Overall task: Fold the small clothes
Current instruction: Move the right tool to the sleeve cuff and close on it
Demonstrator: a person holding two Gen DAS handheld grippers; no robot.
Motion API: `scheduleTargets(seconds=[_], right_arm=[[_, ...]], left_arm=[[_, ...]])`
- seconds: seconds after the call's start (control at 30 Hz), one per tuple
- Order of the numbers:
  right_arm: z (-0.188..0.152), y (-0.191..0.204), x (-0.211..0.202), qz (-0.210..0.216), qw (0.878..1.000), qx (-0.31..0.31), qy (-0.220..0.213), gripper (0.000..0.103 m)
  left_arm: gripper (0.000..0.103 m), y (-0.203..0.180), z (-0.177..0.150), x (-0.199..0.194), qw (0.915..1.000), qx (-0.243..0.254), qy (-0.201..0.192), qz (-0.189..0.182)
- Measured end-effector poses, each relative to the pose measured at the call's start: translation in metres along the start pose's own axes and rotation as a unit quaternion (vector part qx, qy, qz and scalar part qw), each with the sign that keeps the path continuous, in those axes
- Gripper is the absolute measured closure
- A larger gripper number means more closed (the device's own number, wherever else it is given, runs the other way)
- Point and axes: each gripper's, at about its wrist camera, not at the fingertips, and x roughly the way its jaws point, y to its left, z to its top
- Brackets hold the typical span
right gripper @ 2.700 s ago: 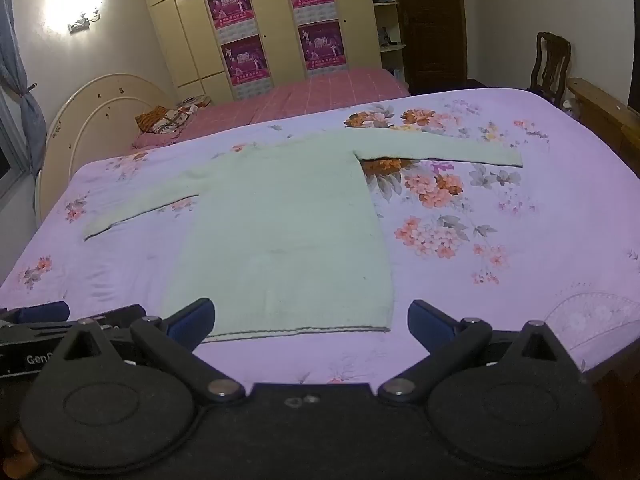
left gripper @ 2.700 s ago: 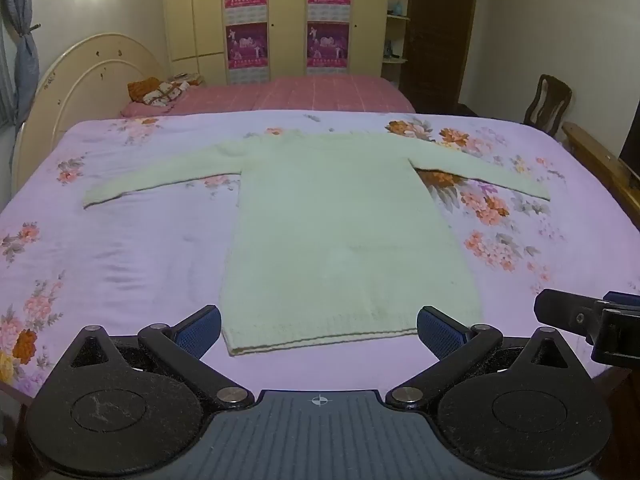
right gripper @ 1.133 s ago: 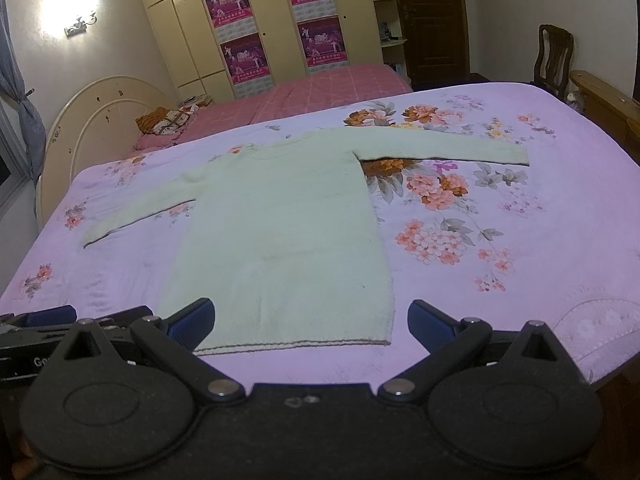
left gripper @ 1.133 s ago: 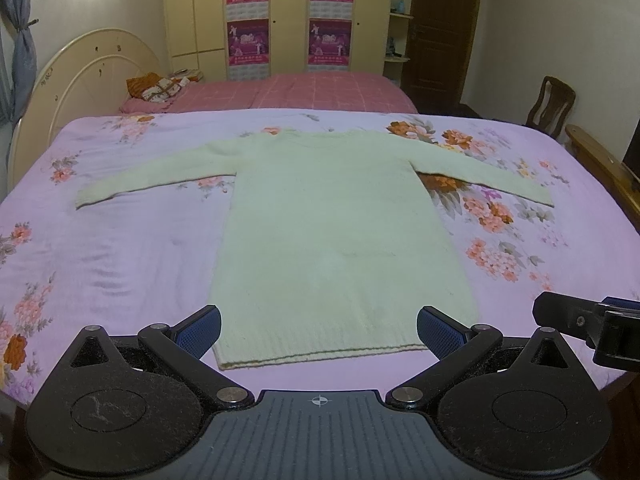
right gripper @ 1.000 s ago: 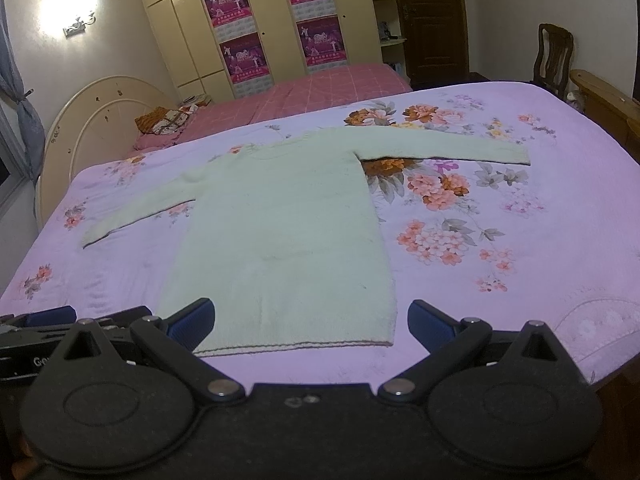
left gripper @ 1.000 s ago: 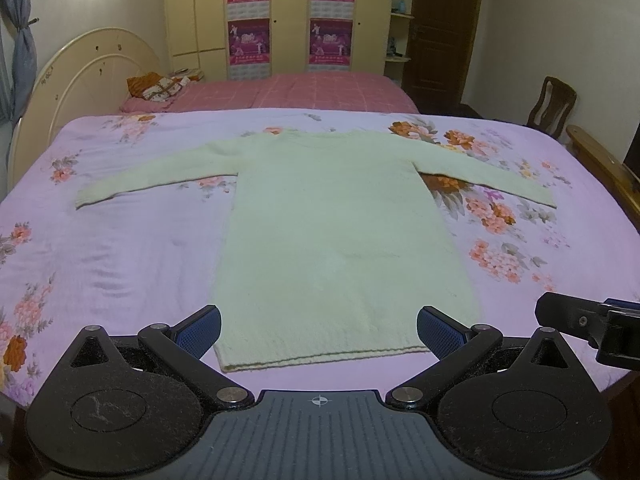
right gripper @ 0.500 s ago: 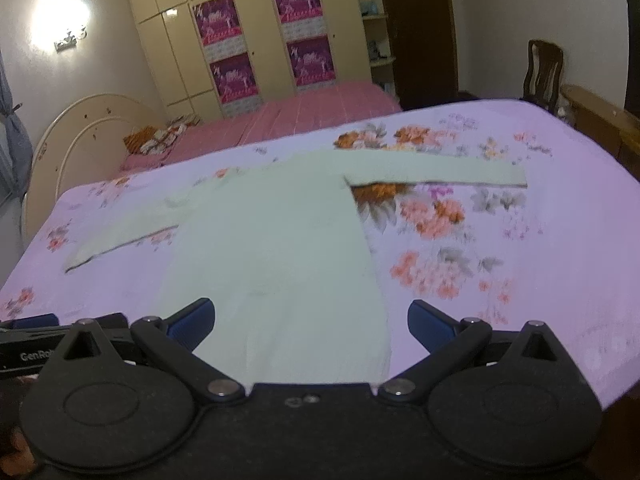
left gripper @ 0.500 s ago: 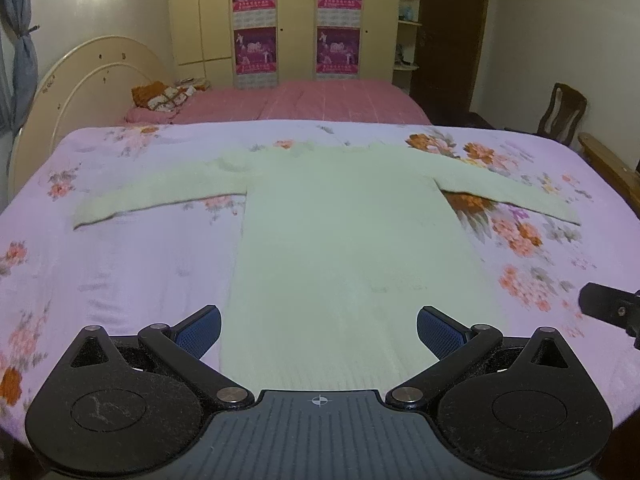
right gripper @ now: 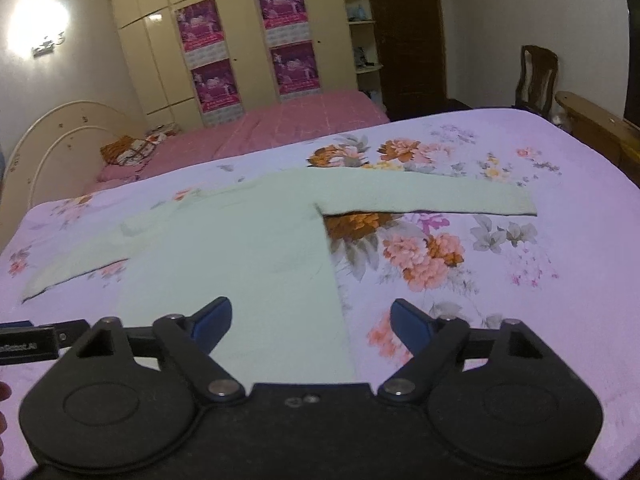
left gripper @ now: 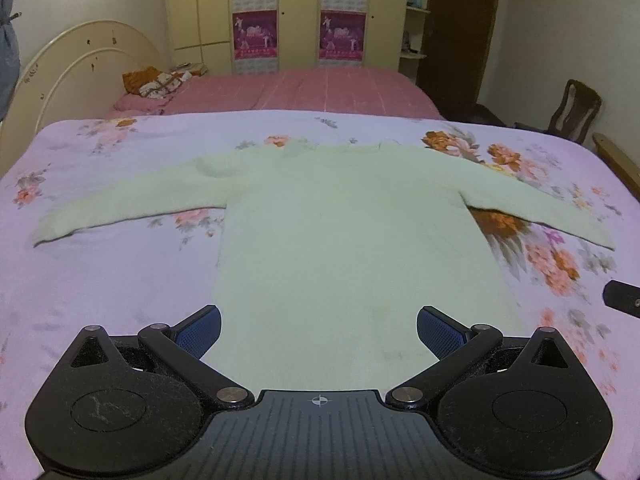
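A pale green sweater (left gripper: 352,240) is lying flat and face up on a bed (left gripper: 100,280) covered with a lilac floral sheet, both sleeves stretched out to the sides and the neckline pointing toward the far wall, as a person is holding a pair of tongs over its lower half. The left tongs (left gripper: 319,330) are hanging wide open above the body of the garment, blue pads (left gripper: 200,330) apart with only knit showing between them and nothing gripped. The right tongs (right gripper: 311,322) are straddling the sweater's right side edge, one pad over the green knit and the other over the flowered sheet; their jaws have just been closing a little, yet they are standing well apart and pressing on nothing. The edge of the left tool (right gripper: 28,346) is showing at the left of the right camera's view, and a dark piece of the right tool (left gripper: 624,302) is showing at the right rim of the left camera's view. Beyond the near bed, a second bed (left gripper: 320,88) in pink is sitting against a cream wardrobe (left gripper: 200,12) carrying magenta posters (left gripper: 256,36), with a wooden chair (left gripper: 576,110) standing by the right wall and a wall lamp (right gripper: 38,20) glowing
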Motion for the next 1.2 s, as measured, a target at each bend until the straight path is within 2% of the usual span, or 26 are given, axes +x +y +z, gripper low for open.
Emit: scheduleTargets(seconds=[0.27,0.33,0.53,0.73,0.93,1.2], right_arm=[[0.033,-0.039,0.071,-0.010,0.999,0.039,0.020,0.030],[0.041,-0.048,0.088,-0.012,0.999,0.046,0.026,0.039],[0.063,-0.080,0.137,-0.026,0.996,0.078,0.034,0.049],[0.072,-0.127,0.182,-0.049,0.988,0.134,0.054,0.060],[0.081,-0.152,0.213,-0.059,0.983,0.163,0.058,0.062],[0.087,-0.175,0.244,-0.063,0.975,0.206,0.057,0.064]], left_arm=[[0.000,-0.022,0.037,0.064,0.9999,-0.003,0.005,0.012],[0.000,-0.026,0.047,0.078,0.9998,-0.004,0.004,0.017],[0.000,-0.037,0.068,0.120,0.9997,-0.011,0.004,0.023],[0.000,-0.042,0.079,0.161,0.9993,-0.015,0.015,0.031],[0.000,-0.046,0.088,0.197,0.9987,-0.014,0.026,0.042],[0.000,-0.043,0.095,0.224,0.9981,-0.009,0.033,0.051]])
